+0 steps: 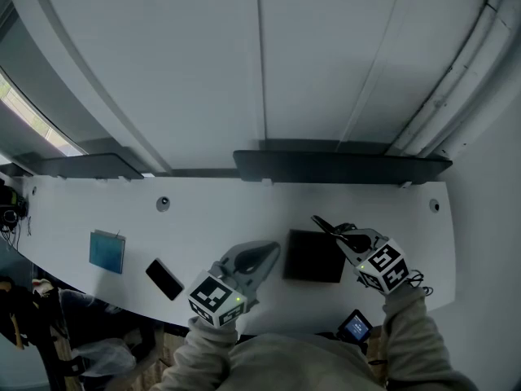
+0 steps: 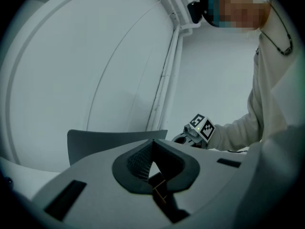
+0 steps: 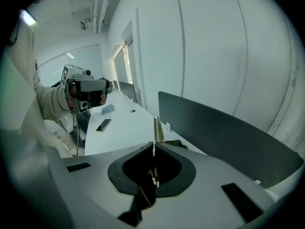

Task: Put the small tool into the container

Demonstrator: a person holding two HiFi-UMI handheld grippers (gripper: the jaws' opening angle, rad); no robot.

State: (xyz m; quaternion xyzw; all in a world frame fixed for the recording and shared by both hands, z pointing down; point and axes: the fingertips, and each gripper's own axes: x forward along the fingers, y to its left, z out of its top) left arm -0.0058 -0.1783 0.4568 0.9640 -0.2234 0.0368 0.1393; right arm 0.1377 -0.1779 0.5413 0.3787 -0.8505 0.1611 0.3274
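**Right gripper (image 3: 153,147) clamped on small tool (image 3: 156,127), short of container (image 1: 295,256)**

Pinched the small tool, a thin metal strip, upright between the right gripper's pressed-together jaws, just off the far right corner of the black container by the bench's (image 1: 228,218) near edge. Held the left gripper (image 1: 269,255) beside the container's left side, jaws together with nothing between. Judged the hold slight: jaw tips alone on a narrow, slick strip, so could have twisted or slipped free in transit. Let go early, could have struck the rim and skidded off the near edge. Could also have nudged the container with the idle left gripper.
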